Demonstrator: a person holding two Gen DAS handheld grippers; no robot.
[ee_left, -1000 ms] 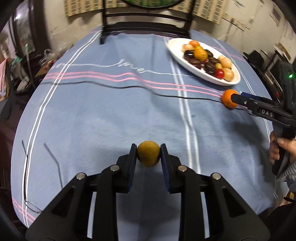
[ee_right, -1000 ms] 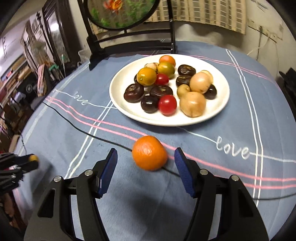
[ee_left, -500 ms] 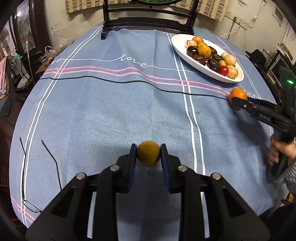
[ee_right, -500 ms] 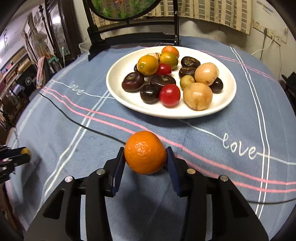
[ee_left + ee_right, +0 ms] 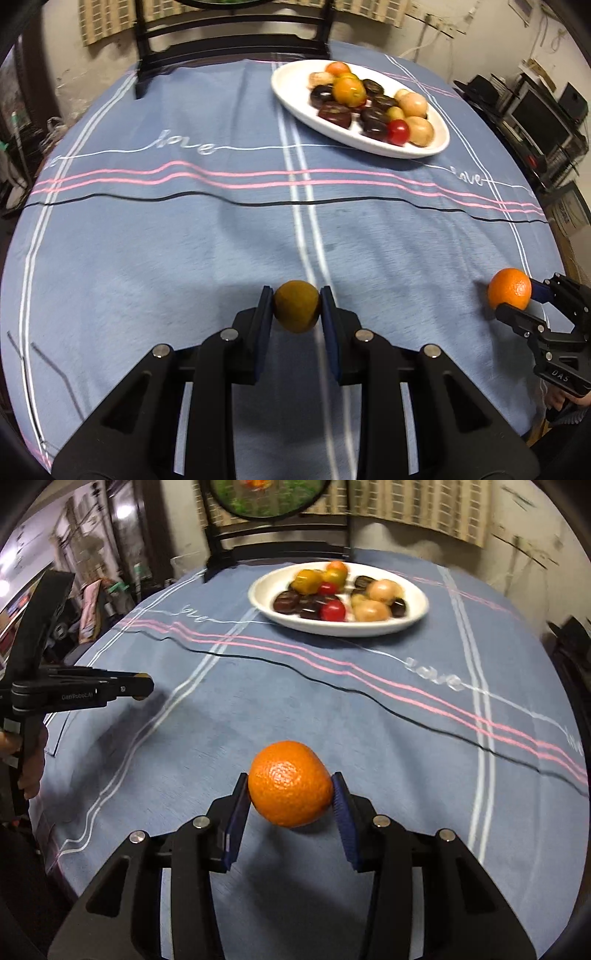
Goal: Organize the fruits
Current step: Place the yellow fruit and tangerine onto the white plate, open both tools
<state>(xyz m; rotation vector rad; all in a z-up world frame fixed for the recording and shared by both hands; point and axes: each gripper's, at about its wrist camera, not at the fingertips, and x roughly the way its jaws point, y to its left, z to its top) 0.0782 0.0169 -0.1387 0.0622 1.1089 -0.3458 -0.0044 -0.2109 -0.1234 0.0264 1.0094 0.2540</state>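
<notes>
Fruit pinched in each gripper, likely for carrying: left gripper (image 5: 297,306) clamps a yellow fruit (image 5: 296,305), right gripper (image 5: 290,794) clamps an orange (image 5: 290,783), both apparently clear of the cloth (image 5: 147,240). Plate (image 5: 436,146) of fruit sits well ahead, far right of the left gripper.

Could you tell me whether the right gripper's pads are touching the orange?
Touching. The right wrist view shows both blue pads pressed against the sides of the orange, held in the right gripper above its shadow.

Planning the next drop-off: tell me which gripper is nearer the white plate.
Right, though not by much. The right gripper, holding the orange, faces the white plate across the cloth; the left gripper sits further back and left.
</notes>
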